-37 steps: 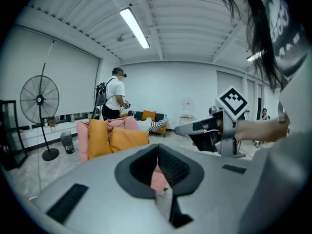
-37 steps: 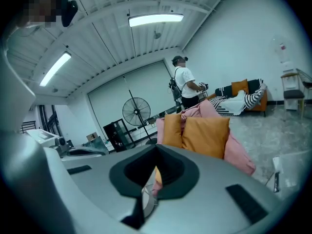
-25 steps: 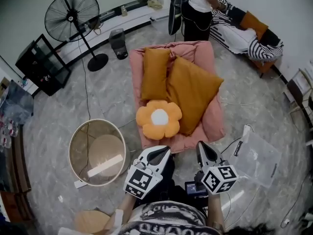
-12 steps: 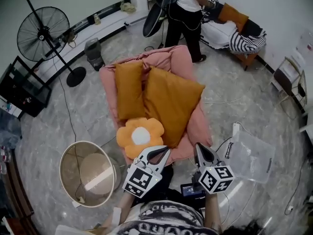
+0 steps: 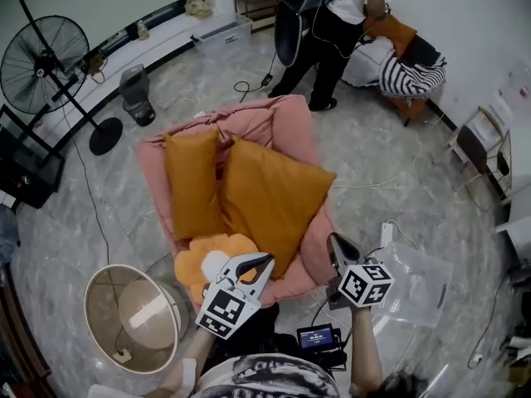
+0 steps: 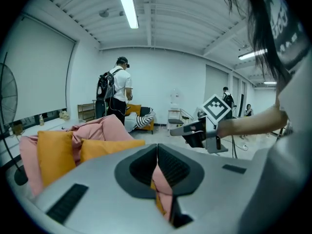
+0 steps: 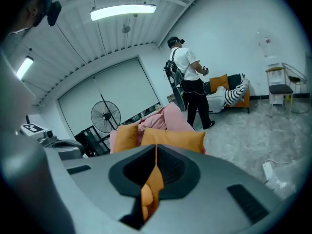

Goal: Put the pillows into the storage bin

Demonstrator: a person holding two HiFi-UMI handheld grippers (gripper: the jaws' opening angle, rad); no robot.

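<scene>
Facing the large orange fabric pillow [image 5: 274,199] at twelve o'clock, the left gripper [image 5: 264,262] is nearer than the right gripper [image 5: 333,240]; both are shut and empty.

Flower pillow [image 5: 192,265] half hidden behind left gripper [image 5: 267,261], standing person [image 5: 336,23] cropped at top edge

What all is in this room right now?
padded floor mat: one, pink, centre floor
rectangular fabric pillows: two, orange, side by side on the mat
flower-shaped plush pillow: one, orange with white centre, mat's near edge
round mesh storage bin: one, tan, lower left floor
pedestal fan: one, black, upper left
clear plastic bag: one, transparent, floor at right
standing person: one, white top, far side
left gripper: one, grey, shut, bottom centre
right gripper: one, grey, shut, beside it
</scene>
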